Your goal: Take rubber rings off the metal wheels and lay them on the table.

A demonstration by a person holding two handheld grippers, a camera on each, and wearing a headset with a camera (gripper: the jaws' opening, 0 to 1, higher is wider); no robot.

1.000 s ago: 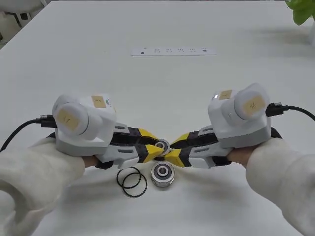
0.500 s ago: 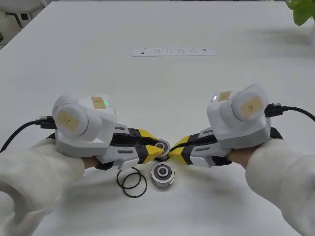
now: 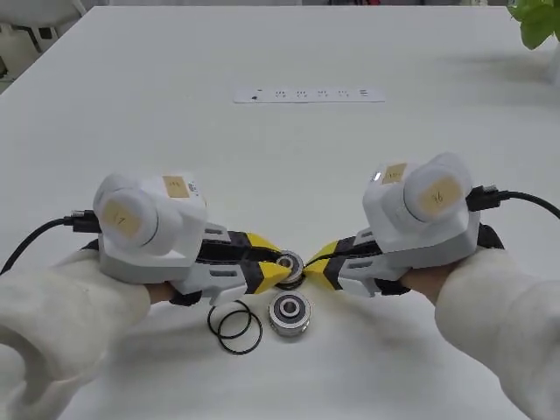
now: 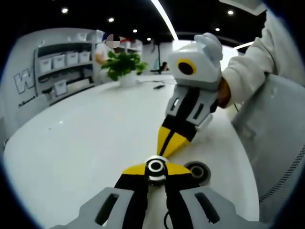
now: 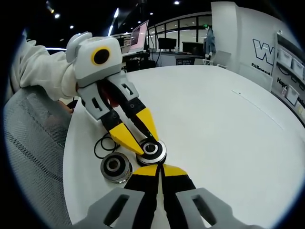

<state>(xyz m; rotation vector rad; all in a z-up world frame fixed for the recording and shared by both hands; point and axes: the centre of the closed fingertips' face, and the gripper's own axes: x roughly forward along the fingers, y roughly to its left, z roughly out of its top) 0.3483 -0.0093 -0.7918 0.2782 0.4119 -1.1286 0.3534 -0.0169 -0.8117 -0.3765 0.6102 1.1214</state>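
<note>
Your headset camera looked forward and down on the white worktop (image 3: 289,149) from close above. The camera on your left claw (image 3: 282,265) rode low, facing along its jaws at the right claw (image 3: 313,267), whose camera faced straight back. All three views shared the held wheel (image 3: 289,262) at the meeting tips and the loose wheel (image 3: 289,312) beside it.

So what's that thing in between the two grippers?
A small metal wheel. The left gripper pinches it, and the right gripper touches its edge, which is clearest in the right gripper view.
</note>
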